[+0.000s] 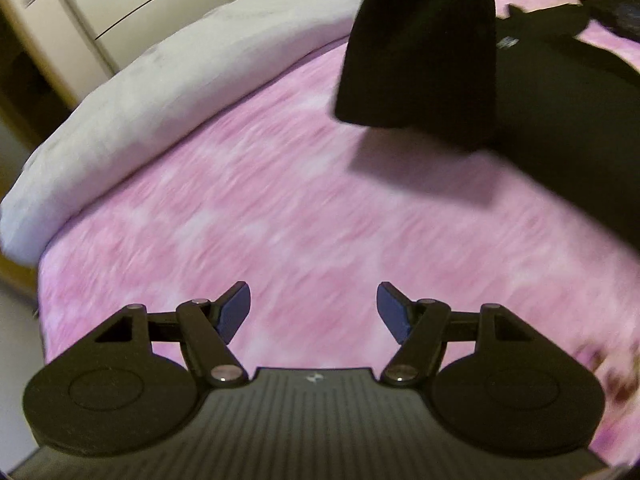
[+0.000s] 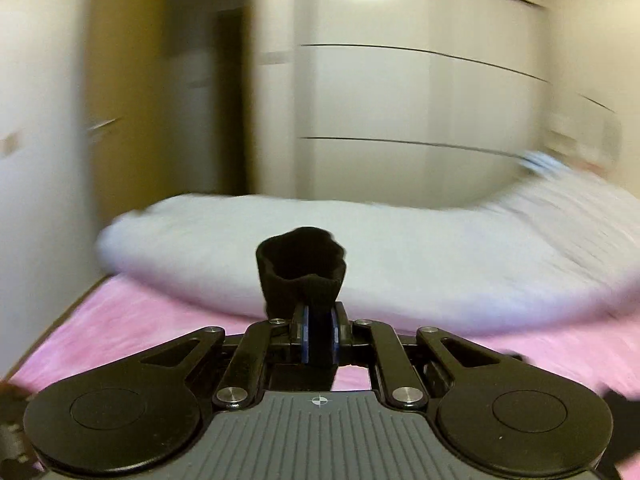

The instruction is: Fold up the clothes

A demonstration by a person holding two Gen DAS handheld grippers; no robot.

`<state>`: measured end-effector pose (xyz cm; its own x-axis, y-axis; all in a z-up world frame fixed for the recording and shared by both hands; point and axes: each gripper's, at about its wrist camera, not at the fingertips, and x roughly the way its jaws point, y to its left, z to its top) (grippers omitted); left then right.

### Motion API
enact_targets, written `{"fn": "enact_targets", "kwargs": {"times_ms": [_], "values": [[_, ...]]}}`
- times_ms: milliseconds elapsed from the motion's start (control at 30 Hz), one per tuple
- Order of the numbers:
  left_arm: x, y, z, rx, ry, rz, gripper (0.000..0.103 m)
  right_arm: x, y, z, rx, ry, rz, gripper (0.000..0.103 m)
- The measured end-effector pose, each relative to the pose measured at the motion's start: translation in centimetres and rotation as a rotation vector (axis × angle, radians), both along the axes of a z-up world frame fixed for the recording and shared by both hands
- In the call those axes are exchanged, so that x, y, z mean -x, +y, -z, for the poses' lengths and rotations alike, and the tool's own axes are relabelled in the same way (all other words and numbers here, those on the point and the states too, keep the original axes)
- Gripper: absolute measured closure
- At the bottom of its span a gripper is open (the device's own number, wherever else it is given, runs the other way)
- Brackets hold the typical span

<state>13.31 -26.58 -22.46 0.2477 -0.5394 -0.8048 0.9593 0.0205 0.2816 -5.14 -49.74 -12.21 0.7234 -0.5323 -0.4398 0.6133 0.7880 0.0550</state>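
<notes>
Black garment [image 1: 552, 92] lies on the pink fuzzy bed [image 1: 240, 220], its ribbed cuff [image 2: 300, 270] pinched tight in the right tool [image 2: 319, 340]. Left tool [image 1: 314, 312] hovers spread wide, nothing between its blue pads [image 1: 236, 308].

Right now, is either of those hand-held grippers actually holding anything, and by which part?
The right hand-held gripper pinches a black garment by a bunched cuff-like opening. The left hand-held gripper is open and holds nothing.
</notes>
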Motion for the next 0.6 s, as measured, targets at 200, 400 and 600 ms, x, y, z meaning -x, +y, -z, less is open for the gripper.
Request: {"fn": "enact_targets", "kwargs": {"times_ms": [200, 400, 600], "values": [[8.9, -7.9, 1.5, -0.024, 0.003, 0.046, 0.037, 10.4, -10.0, 5.0, -0.143, -0.005, 0.172, 0.094], [15.5, -14.7, 4.7, -0.092, 0.108, -0.026, 0.037, 20.1, -19.4, 9.8, -0.275, -0.007, 0.326, 0.094], [17.8, -19.3, 6.9, -0.138, 0.165, -0.085, 0.037, 26.1, -22.0, 14.5, -0.418, 0.032, 0.340, 0.094]]}}
